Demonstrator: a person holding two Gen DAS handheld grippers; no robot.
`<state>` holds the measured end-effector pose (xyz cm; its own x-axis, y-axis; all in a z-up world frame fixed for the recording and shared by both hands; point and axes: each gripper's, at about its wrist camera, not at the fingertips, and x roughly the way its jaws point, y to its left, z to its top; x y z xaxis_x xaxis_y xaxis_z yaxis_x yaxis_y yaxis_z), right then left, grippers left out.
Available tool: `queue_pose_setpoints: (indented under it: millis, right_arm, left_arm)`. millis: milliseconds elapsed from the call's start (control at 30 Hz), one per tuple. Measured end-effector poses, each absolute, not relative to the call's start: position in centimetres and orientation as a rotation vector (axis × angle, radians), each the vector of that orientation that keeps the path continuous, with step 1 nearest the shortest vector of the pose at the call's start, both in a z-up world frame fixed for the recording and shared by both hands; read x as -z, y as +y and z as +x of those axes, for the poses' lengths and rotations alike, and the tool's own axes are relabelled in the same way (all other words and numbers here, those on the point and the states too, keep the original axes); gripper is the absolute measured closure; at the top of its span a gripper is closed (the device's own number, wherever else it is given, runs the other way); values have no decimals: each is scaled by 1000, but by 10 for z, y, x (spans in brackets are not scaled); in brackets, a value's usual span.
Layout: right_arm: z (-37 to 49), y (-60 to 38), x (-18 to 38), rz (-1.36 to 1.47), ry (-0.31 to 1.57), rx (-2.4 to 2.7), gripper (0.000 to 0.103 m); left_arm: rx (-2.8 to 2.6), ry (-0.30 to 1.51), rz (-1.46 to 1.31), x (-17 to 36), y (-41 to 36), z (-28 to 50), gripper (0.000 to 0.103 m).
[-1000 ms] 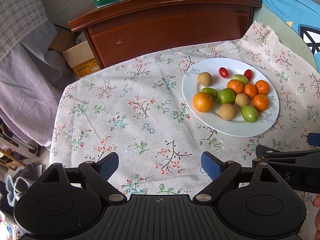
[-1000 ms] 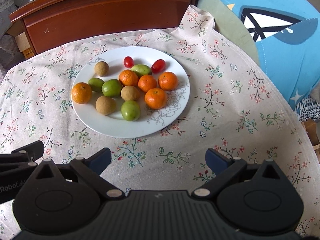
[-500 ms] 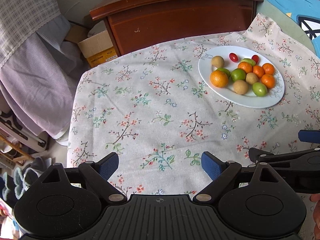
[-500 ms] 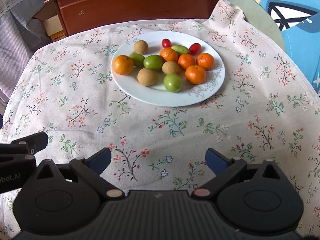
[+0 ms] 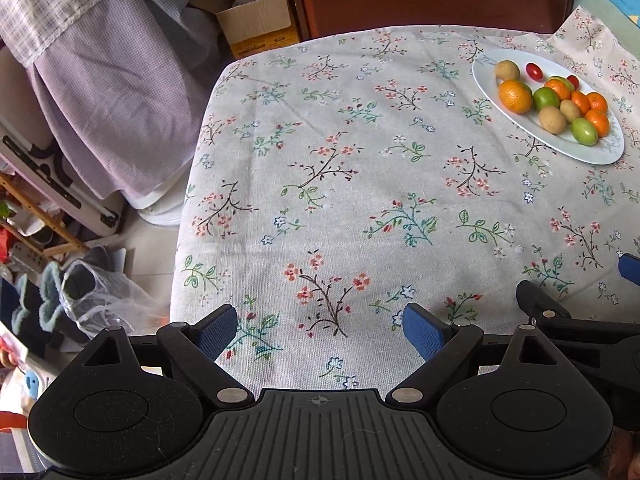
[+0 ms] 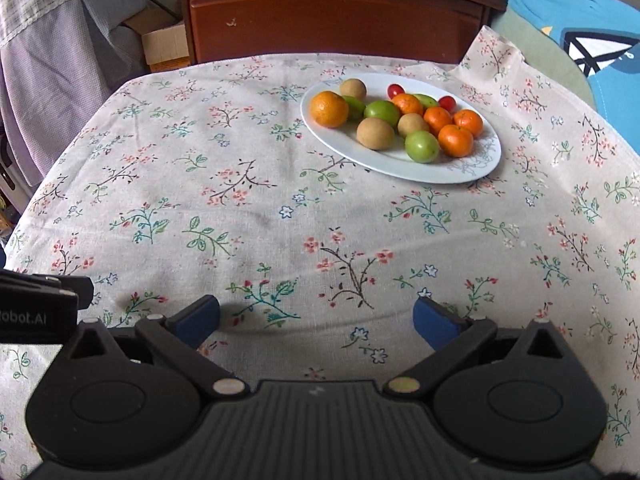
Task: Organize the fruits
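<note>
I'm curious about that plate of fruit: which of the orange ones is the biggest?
The orange at the plate's left edge, clearly larger than the four small orange fruits clustered on the right side, and set apart from them beside a green fruit.

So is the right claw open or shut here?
Open. The right claw has its blue pads wide apart over bare tablecloth, nothing between them.

Matt woven tablecloth (image 6: pixel 248 200), glossy white plate (image 6: pixel 400 166), polished wooden cabinet (image 6: pixel 328 24).

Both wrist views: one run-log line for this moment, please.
left gripper: open, empty | right gripper: open, empty | fruits: all on plate
</note>
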<state>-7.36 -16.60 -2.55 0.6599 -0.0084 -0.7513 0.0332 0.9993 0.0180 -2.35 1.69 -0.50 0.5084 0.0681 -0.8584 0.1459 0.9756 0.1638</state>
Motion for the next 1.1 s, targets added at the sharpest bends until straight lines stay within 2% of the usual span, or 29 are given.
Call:
queue_pose_setpoints:
  millis: [267, 1100]
  right_arm:
    - [-74, -161, 33, 20, 745, 22, 1]
    - [-71, -160, 35, 27, 723, 21, 1]
  left_arm:
    - [9, 1042, 226, 12, 24, -22, 12]
    - [-1, 1049, 182, 15, 31, -13, 12]
